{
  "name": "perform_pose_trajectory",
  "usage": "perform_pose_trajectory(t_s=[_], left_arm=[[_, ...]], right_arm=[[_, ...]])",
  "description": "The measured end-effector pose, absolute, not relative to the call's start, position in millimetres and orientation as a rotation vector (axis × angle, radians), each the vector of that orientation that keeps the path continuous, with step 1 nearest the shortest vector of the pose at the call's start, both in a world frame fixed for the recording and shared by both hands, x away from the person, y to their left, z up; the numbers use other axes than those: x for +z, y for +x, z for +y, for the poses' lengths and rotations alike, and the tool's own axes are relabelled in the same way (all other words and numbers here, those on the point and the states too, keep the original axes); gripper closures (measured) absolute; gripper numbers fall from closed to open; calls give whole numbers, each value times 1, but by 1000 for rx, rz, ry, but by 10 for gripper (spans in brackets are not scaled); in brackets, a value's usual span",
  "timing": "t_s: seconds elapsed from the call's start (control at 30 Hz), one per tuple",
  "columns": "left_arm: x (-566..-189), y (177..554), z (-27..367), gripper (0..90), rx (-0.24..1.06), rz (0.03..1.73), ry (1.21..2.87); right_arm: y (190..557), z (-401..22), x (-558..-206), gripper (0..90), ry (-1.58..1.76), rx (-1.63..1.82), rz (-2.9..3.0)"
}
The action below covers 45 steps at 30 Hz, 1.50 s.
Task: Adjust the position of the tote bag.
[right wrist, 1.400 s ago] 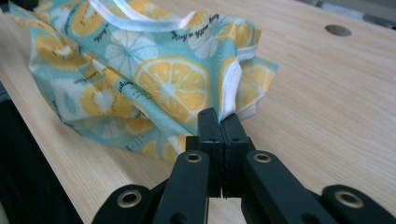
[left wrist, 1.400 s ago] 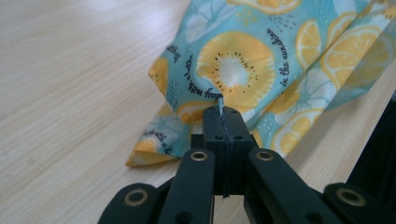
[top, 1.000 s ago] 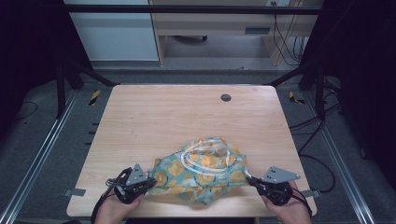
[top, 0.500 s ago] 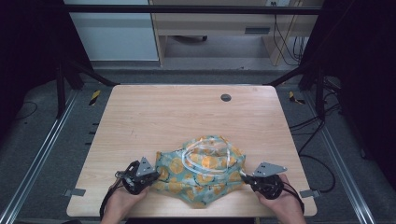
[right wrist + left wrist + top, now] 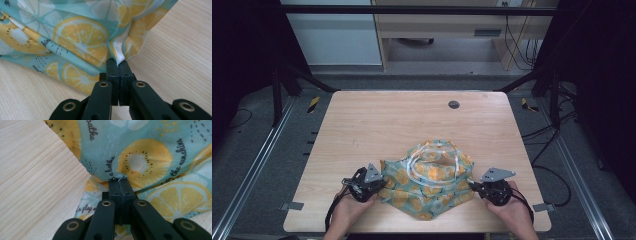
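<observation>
Fruit-print cloth (image 5: 427, 182) lies bunched at the near middle of the counter (image 5: 377, 120). At its left edge the left tool (image 5: 379, 184) is clamped tight on a hem; at its right edge the right tool (image 5: 473, 185) pinches a white-lined fold. Spreading seems in hand; next, both should draw apart, keeping grip. A dark grommet (image 5: 454, 104) sits far back.
</observation>
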<state>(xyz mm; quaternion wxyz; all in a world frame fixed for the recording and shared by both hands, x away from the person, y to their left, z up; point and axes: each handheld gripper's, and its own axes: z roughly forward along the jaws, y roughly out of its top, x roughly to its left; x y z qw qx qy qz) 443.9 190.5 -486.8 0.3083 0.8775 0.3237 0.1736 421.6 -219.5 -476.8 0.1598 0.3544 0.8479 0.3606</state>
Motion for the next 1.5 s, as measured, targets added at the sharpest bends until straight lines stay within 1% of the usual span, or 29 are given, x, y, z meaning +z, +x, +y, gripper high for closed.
perform_pose_trajectory(t_s=[0.47, 1.1, 1.13, 1.27, 1.4, 1.43, 1.5], left_arm=[[-488, 453, 188, 900, 483, 875, 2309], [-487, 452, 191, 900, 498, 883, 2291], [-487, 452, 191, 900, 500, 884, 2288], [-484, 451, 193, 871, 503, 891, 2278], [-482, 451, 196, 797, 510, 905, 2255], [-481, 450, 197, 761, 517, 910, 2248], [-480, 449, 198, 697, 528, 919, 2234]], right_arm=[[433, -221, -480, 896, 1057, 1014, 2412], [429, -220, -482, 888, 1062, 991, 2438], [427, -220, -481, 875, 1059, 1002, 2429], [421, -224, -477, 775, 1068, 1017, 2400], [414, -228, -473, 583, 1093, 1044, 2348], [412, -228, -472, 526, 1101, 1048, 2332], [410, -229, -469, 441, 1114, 1064, 2305]])
